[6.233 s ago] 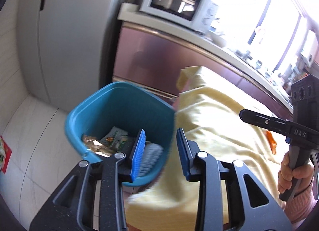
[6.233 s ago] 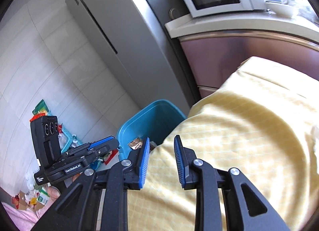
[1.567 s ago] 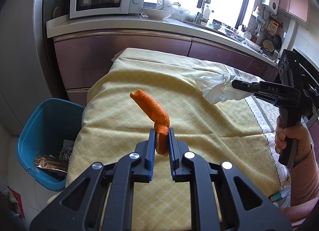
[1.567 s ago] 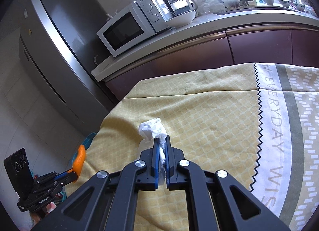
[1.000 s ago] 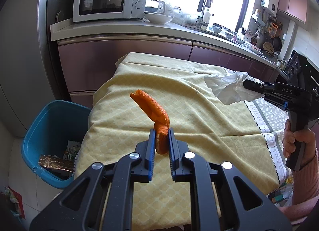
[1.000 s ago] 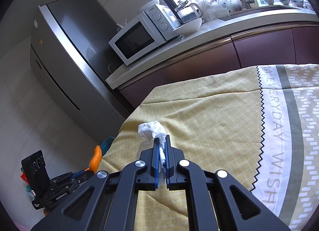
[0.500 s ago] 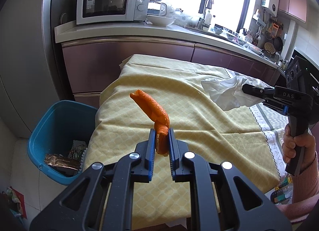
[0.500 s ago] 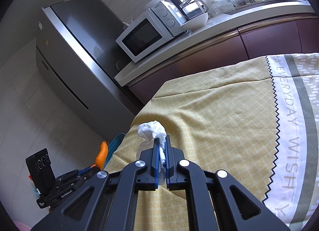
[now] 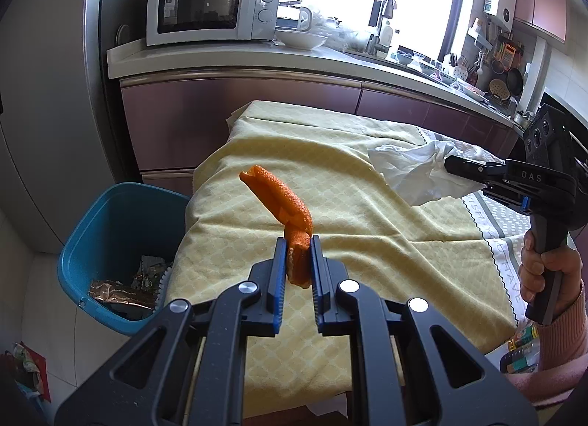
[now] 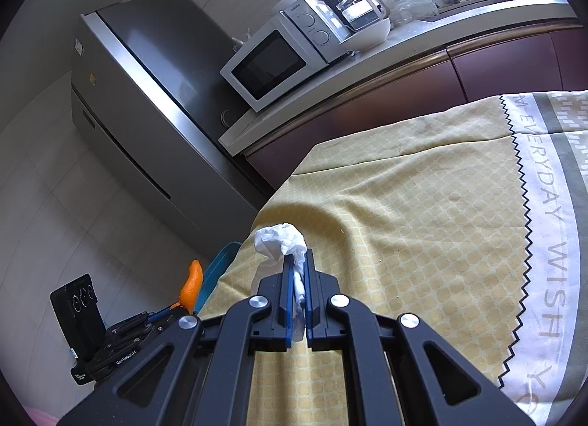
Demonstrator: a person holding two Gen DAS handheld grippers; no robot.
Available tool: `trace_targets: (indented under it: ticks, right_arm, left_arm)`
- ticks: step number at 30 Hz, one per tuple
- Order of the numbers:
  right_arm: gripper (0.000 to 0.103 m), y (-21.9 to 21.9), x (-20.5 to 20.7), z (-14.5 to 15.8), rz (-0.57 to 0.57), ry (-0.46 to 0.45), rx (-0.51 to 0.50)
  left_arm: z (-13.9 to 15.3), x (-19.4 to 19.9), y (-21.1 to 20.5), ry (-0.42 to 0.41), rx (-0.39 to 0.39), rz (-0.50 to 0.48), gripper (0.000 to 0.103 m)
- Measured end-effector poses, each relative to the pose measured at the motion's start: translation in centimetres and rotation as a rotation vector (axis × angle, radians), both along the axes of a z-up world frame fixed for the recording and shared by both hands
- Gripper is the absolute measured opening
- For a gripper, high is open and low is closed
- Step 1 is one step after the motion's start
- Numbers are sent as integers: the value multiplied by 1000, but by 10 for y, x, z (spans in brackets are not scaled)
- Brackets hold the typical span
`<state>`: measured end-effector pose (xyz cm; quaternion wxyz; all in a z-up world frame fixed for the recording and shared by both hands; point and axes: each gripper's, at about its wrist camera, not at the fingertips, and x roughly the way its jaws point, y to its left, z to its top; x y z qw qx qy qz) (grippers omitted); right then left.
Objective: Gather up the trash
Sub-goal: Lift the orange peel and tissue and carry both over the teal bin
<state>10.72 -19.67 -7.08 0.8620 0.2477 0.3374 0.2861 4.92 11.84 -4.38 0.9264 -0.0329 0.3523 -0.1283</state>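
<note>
My left gripper (image 9: 297, 242) is shut on an orange peel (image 9: 281, 202), held in the air above the near left part of the yellow tablecloth (image 9: 349, 205). A blue trash bin (image 9: 110, 220) with wrappers inside stands on the floor to its left. My right gripper (image 10: 298, 260) is shut on a crumpled white tissue (image 10: 279, 242), held above the tablecloth (image 10: 422, 224) near its left edge. The right gripper (image 9: 452, 163) and its tissue (image 9: 415, 172) also show in the left wrist view. The left gripper with the peel (image 10: 192, 284) shows low left in the right wrist view, next to the bin's rim (image 10: 217, 268).
A kitchen counter (image 9: 257, 58) with a microwave (image 9: 209, 7) and dishes runs behind the table. A steel fridge (image 10: 147, 114) stands left of it. Packets lie on the floor at the right (image 9: 522, 345) and the far left (image 9: 25, 367).
Both grippers have kept their hold and drifted left toward the bin side of the table. The bin sits closer in the left wrist view, and its rim has come into the right wrist view.
</note>
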Motion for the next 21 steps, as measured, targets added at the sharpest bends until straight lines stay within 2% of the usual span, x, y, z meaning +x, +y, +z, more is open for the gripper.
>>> trace_targets:
  ticks: [21]
  right_arm:
    - [4, 18, 0, 0, 35, 1, 16]
  left_arm:
    - [5, -7, 10, -7, 4, 19, 13]
